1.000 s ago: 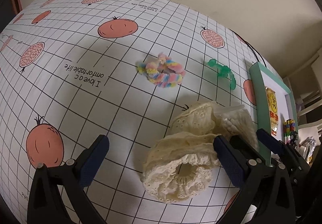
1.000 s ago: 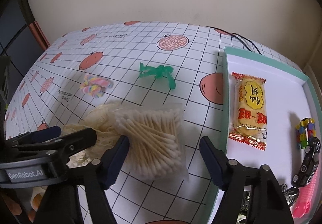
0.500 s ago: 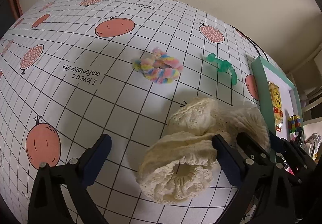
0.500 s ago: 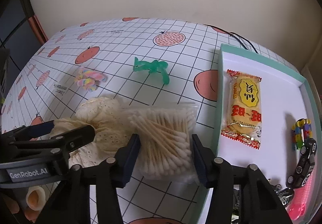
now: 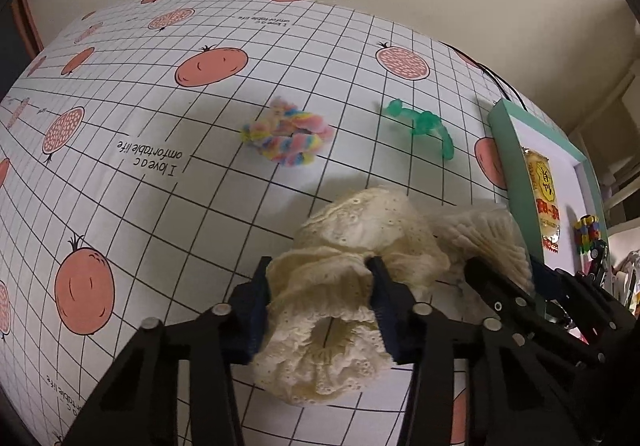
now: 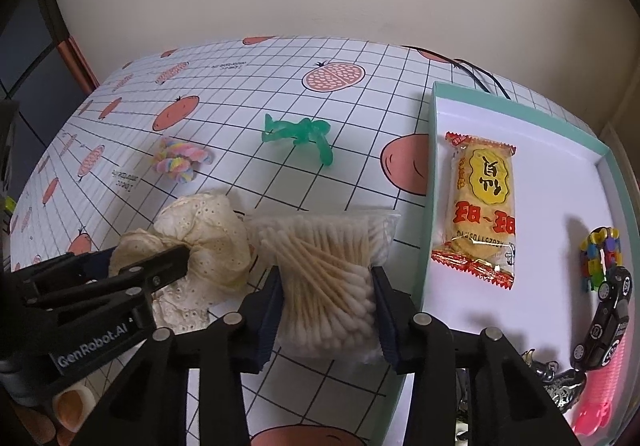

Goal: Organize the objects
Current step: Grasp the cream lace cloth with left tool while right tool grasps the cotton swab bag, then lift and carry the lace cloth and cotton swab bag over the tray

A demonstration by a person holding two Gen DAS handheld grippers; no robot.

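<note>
On the fruit-print tablecloth (image 6: 348, 165), beside the tray (image 6: 430, 181), we see both grippers closed since a second ago, so both grasps look made and lifting toward the tray seems next. The left gripper (image 5: 320, 302), wide a moment back, now pinches the lace cloth (image 5: 352, 246); the right gripper (image 6: 326, 298) squeezes the swab bag (image 6: 324, 246) at its near end. Both items rest on the cloth, touching. Beyond lie the pastel scrunchie (image 5: 288, 135) and green toy (image 6: 300, 133).
</note>
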